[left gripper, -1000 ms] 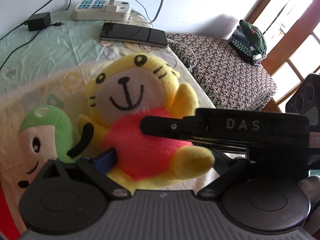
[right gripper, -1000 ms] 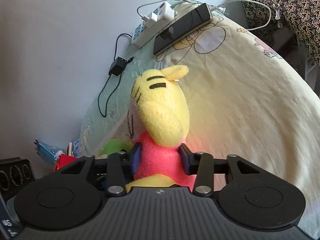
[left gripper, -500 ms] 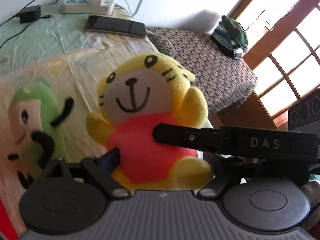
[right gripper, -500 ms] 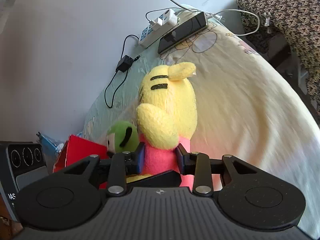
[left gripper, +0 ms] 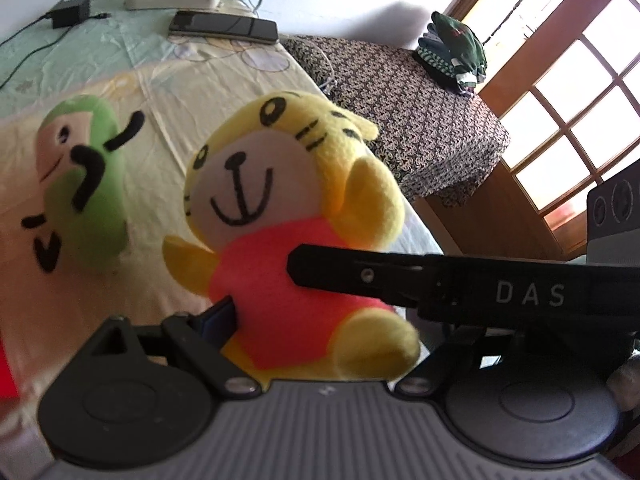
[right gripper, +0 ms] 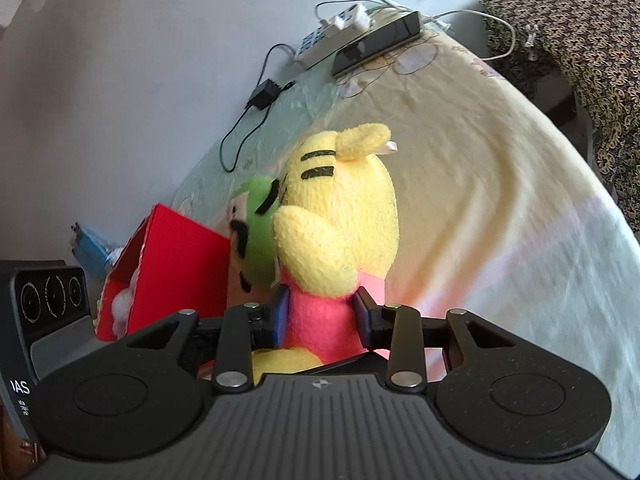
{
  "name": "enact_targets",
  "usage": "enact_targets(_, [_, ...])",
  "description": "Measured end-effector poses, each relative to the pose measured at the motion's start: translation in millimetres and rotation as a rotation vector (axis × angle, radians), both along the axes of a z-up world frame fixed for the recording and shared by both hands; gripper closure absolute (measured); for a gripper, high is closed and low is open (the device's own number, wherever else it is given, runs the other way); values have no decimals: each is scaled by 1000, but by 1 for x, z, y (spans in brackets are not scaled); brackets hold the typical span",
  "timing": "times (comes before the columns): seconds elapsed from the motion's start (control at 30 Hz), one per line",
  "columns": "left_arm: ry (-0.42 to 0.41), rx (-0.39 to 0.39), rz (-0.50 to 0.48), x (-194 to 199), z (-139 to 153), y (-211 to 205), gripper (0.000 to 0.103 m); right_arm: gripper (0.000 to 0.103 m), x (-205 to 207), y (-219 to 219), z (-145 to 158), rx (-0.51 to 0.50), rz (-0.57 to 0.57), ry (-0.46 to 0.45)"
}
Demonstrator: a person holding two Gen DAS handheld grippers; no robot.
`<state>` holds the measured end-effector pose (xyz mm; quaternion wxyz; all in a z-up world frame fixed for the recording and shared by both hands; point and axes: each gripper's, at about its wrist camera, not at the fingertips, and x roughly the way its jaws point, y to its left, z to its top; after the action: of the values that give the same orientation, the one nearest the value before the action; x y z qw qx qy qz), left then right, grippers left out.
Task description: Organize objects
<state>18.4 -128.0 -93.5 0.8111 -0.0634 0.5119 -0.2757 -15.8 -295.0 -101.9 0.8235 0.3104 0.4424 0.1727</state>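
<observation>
right gripper (right gripper: 322, 314) jaws easing apart yet pressing the yellow tiger plush (right gripper: 340, 216) at its pink waist | left gripper (left gripper: 316, 320) jaws clamp the same plush (left gripper: 280, 200) — held above the bed (right gripper: 500, 200) | green plush (left gripper: 86, 184) just beside — red box (right gripper: 176, 268) at bed's near-wall edge

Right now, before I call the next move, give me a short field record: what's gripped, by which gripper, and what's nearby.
held item: yellow tiger plush, lifted off the bed sheet
right gripper: pads pressed on the plush's pink body
left gripper: plush between its fingers, only one finger visible, grip unclear
nearby toy: green plush lying on the sheet
container: red box, open, beside the green plush
</observation>
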Motion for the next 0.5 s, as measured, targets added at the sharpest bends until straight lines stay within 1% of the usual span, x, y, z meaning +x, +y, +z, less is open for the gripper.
enact_targets(0.3, [-64, -3, 89, -31, 18, 24, 15, 66, -13, 26, 17, -19, 104, -75])
enact_targets(0.5, [-140, 22, 153, -53, 39, 44, 15, 66, -19, 43, 30, -2, 172, -145])
